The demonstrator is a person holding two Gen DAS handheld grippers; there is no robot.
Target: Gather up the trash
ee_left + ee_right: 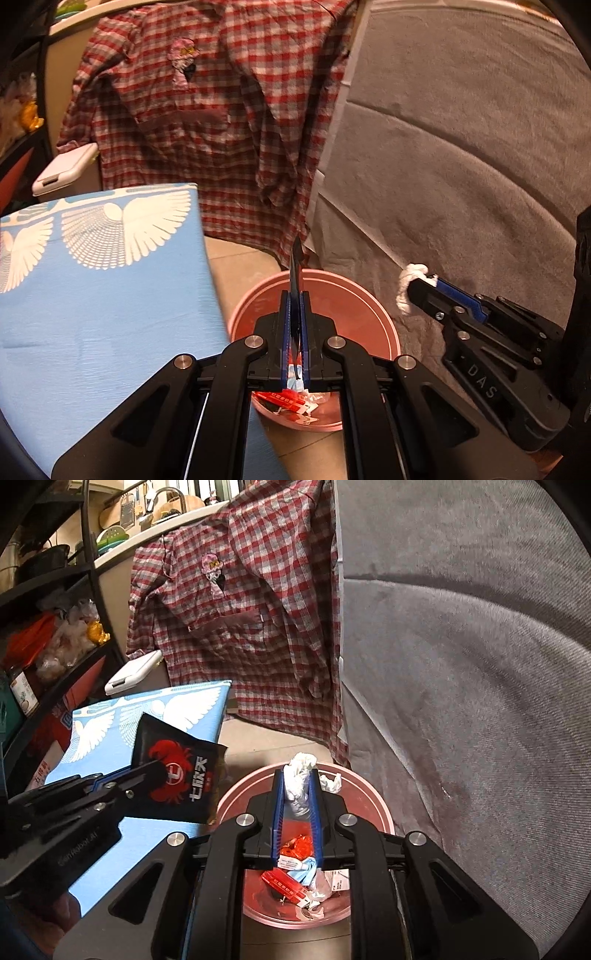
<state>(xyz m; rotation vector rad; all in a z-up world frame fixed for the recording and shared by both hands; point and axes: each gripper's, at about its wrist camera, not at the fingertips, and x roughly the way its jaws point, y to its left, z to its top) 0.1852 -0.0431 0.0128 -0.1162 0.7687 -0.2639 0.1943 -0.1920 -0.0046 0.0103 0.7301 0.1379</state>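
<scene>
Above the pink bin [384,812], already holding wrappers: 2 grippers, left gripper [295,321] clamped on a black snack packet [177,771], right gripper [297,794] clamped on a white tissue wad [299,786], both apparently poised for dropping in.

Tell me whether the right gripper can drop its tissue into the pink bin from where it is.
Probably yes. The right gripper, shut on the white tissue, hangs over the open pink bin, with nothing between them. The left gripper holds its black packet off to the side.
</scene>
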